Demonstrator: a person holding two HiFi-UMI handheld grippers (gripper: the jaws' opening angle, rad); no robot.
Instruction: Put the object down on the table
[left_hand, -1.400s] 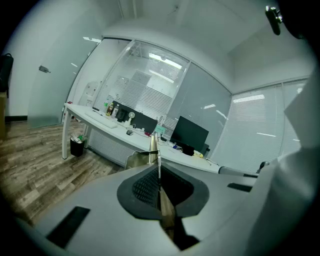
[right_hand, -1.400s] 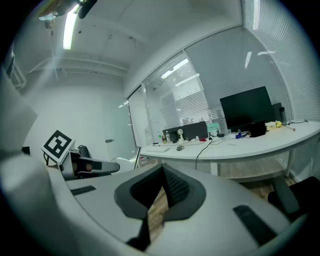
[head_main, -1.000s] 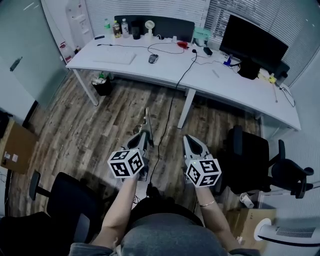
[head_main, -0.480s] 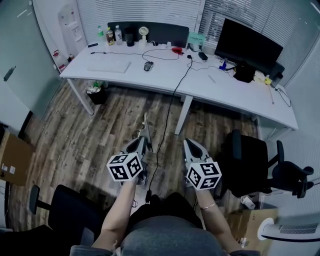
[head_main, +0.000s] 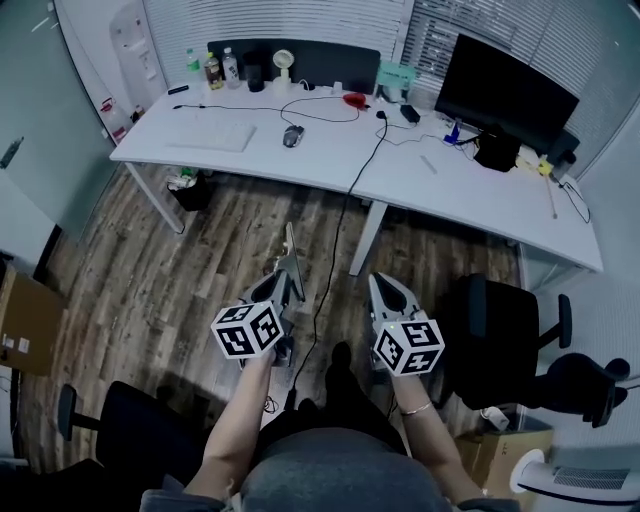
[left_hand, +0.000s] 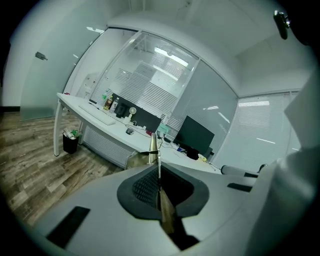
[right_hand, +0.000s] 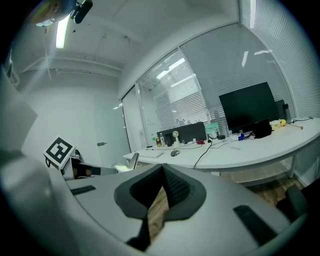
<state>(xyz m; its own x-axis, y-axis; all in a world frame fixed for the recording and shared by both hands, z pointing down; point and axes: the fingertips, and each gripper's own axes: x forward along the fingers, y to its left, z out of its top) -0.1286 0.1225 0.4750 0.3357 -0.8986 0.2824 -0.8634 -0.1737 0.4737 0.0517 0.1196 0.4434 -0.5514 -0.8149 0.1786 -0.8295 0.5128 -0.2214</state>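
Observation:
In the head view my left gripper (head_main: 288, 274) is held at waist height over the wood floor, shut on a thin flat pale object (head_main: 290, 245) that sticks forward from its tips. The left gripper view shows that object (left_hand: 153, 147) edge-on, clamped between the dark pads of the left gripper (left_hand: 158, 167) and pointing at the white desk (left_hand: 95, 120). My right gripper (head_main: 381, 284) is level beside it, shut and empty. In the right gripper view the right gripper (right_hand: 162, 169) has its pads meeting at the tips. The long white desk (head_main: 330, 160) stands well ahead of both.
On the desk lie a keyboard (head_main: 212, 135), a mouse (head_main: 292, 136), a black monitor (head_main: 505, 95), bottles (head_main: 212, 70) and cables. A black cable (head_main: 335, 250) hangs to the floor. A bin (head_main: 188, 190) stands under the desk, office chairs (head_main: 510, 320) at both sides.
The view has crept forward toward the desk, and a foot now shows below the grippers. Both grippers keep their pose, the left still clamped on the thin object.

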